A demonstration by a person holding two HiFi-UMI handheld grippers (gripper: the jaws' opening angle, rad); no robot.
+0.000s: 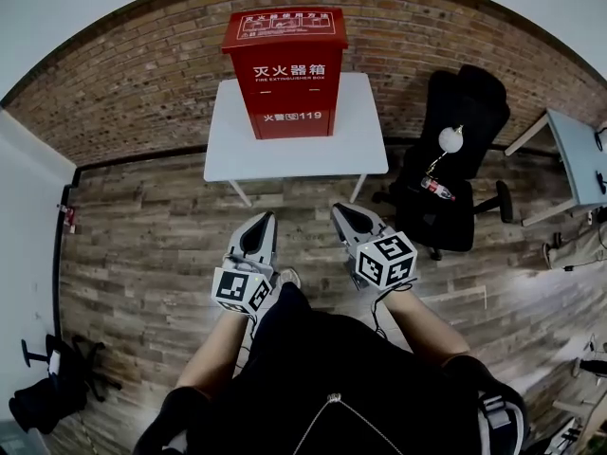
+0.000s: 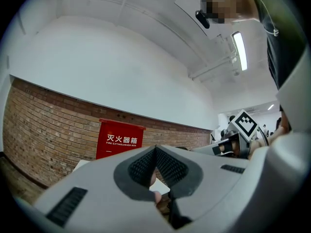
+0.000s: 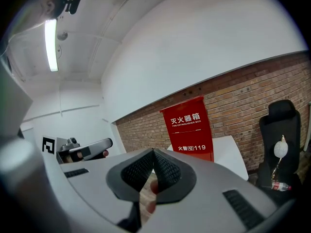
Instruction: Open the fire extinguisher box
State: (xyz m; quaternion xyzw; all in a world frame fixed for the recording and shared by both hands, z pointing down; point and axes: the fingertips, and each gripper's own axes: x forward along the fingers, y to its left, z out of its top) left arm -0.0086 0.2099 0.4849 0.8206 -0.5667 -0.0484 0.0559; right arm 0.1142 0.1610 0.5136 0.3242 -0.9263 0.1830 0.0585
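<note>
brick wall [image 1: 142, 83] backs the fire extinguisher box [image 1: 287, 74], upper centre; my left gripper [image 1: 264, 227] and right gripper [image 1: 345, 218] fingers sit together, empty; i'd step closer before reaching its lid [image 1: 285, 28].

The fire extinguisher box [image 1: 289, 74] stood on the table [image 1: 228, 140], toward its back, by the wall [image 1: 142, 74] ahead of me. My left gripper [image 1: 266, 220] and right gripper [image 1: 340, 212] hung side by side before the table, apart from it. The chair [image 1: 455, 159] stood right of the table.
</note>
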